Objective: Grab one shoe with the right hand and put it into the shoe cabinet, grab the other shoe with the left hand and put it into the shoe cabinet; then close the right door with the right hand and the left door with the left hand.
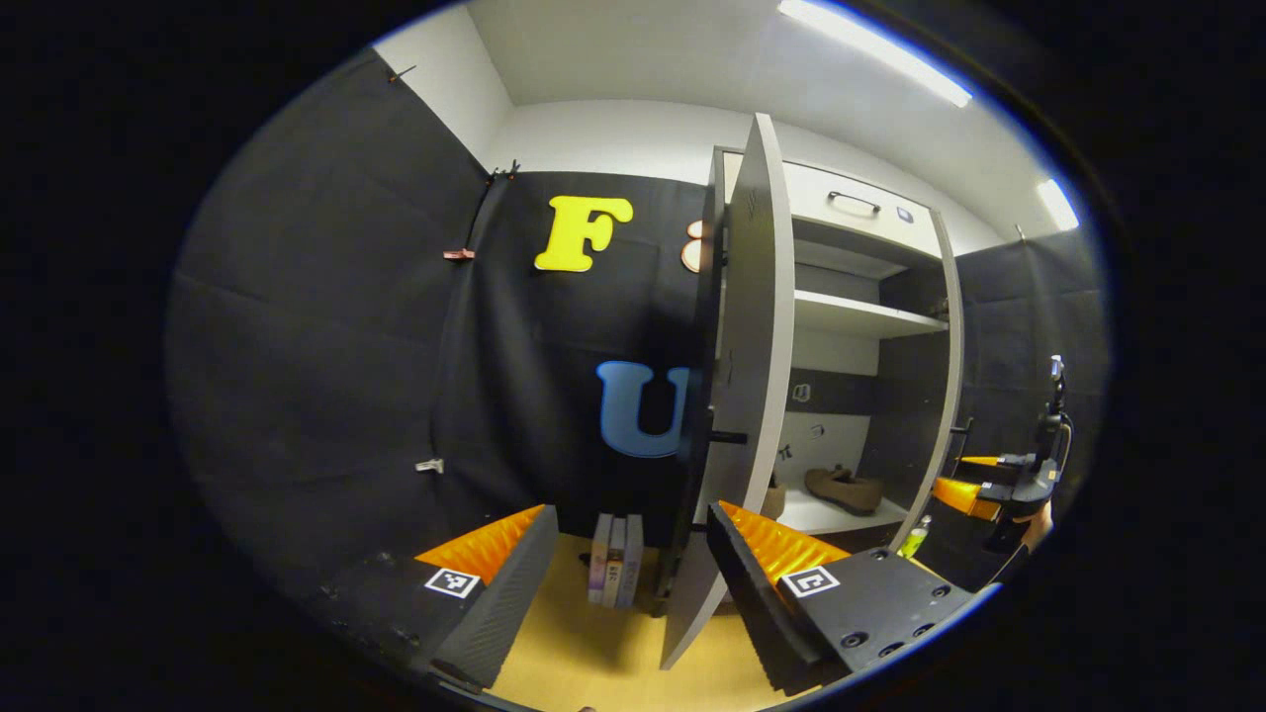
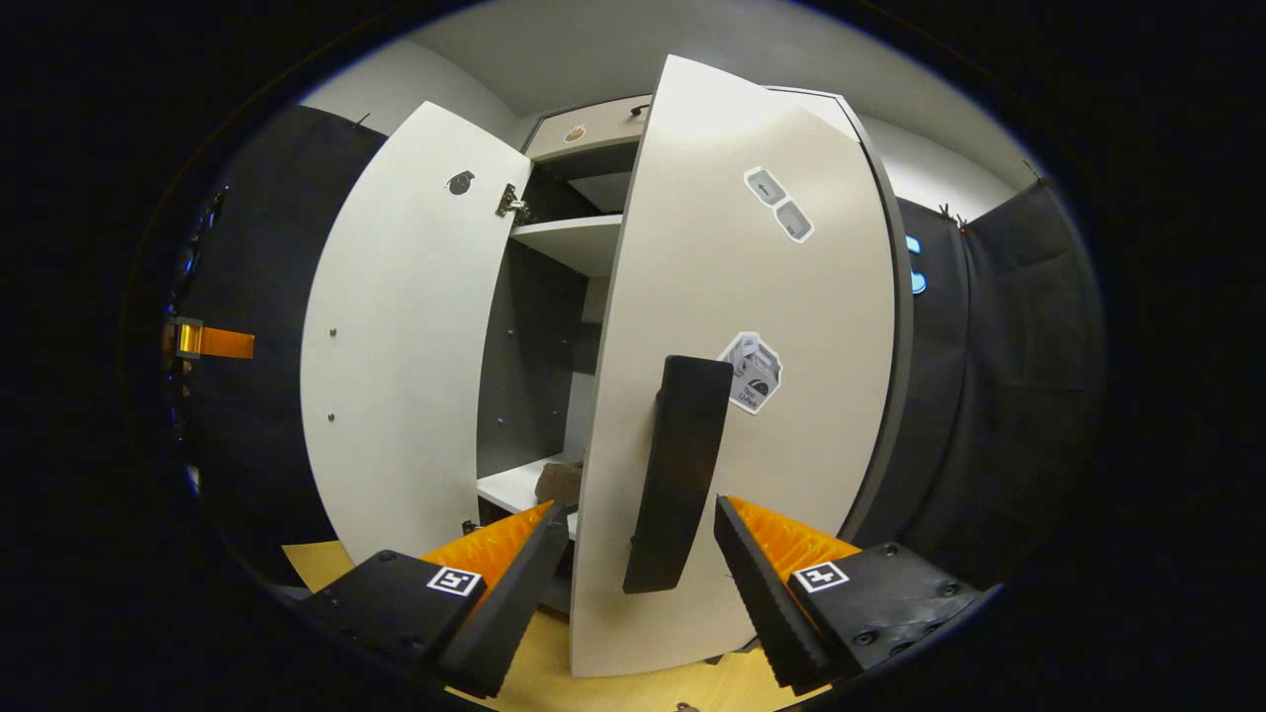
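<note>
The white shoe cabinet point(image 1: 860, 316) stands with both doors swung out. One brown shoe point(image 1: 844, 489) lies on its low shelf, and a second brown shape point(image 1: 773, 500) sits beside it, half hidden by the left door point(image 1: 744, 396), which I see edge-on. My left gripper point(image 1: 631, 509) is open, and that door's lower edge rises between its fingers. My right gripper point(image 2: 641, 509) is open, its fingers on either side of the black handle point(image 2: 682, 475) of the right door point(image 2: 752, 297), apart from it. A bit of shoe point(image 2: 559, 483) shows in the gap. The right gripper point(image 1: 989, 485) also appears far right, held by a hand.
Several books point(image 1: 615, 559) stand on the yellow floor point(image 1: 593, 643) by the left door's foot. A green bottle point(image 1: 915, 539) stands at the cabinet's right corner. The left door point(image 2: 415, 336) opens wide, with the left gripper's orange finger point(image 2: 213, 341) beyond it.
</note>
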Action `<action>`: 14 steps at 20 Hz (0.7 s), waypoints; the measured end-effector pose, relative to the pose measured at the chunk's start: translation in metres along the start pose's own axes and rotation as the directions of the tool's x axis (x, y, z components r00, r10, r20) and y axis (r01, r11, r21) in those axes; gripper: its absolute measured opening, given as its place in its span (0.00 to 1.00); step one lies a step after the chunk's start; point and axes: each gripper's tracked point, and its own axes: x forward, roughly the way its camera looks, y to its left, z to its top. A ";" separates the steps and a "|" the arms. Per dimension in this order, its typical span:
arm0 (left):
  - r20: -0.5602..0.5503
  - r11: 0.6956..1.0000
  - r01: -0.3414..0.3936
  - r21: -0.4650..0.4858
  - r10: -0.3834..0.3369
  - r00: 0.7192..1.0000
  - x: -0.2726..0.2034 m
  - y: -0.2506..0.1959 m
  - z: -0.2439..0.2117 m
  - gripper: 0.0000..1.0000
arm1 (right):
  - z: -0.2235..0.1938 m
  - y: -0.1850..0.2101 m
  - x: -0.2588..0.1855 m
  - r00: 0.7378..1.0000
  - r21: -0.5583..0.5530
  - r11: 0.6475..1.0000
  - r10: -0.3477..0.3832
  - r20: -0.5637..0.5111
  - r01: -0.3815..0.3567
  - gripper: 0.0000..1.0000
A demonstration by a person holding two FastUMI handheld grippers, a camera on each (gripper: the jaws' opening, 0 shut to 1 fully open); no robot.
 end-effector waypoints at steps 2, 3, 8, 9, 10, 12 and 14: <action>0.002 0.999 0.036 -0.010 -0.036 0.999 0.017 -0.001 -0.003 0.95 | 0.001 -0.006 -0.016 1.000 0.014 1.000 -0.017 -0.005 0.017 0.98; -0.003 0.999 0.045 -0.004 -0.045 0.999 0.026 -0.001 -0.006 0.95 | 0.000 -0.011 -0.024 0.999 0.020 0.999 -0.031 -0.010 0.031 0.98; -0.020 0.994 0.112 0.017 -0.111 0.994 0.054 -0.012 -0.012 0.95 | -0.003 -0.036 -0.059 0.993 0.042 0.992 -0.117 -0.031 0.118 0.98; -0.022 0.993 0.120 0.017 -0.120 0.993 0.056 -0.015 -0.013 0.95 | -0.005 -0.039 -0.064 0.991 0.048 0.991 -0.127 -0.039 0.129 0.98; -0.025 0.992 0.121 0.021 -0.120 0.992 0.058 -0.015 -0.015 0.95 | -0.006 -0.041 -0.068 0.990 0.051 0.989 -0.135 -0.044 0.137 0.98; -0.019 0.992 0.121 0.033 -0.120 0.993 0.063 -0.019 -0.015 0.95 | -0.009 -0.045 -0.077 0.987 0.048 0.987 -0.149 -0.052 0.151 0.98; -0.022 0.991 0.128 0.044 -0.127 0.992 0.065 -0.023 -0.017 0.95 | -0.013 -0.049 -0.083 0.985 0.041 0.986 -0.157 -0.064 0.160 0.98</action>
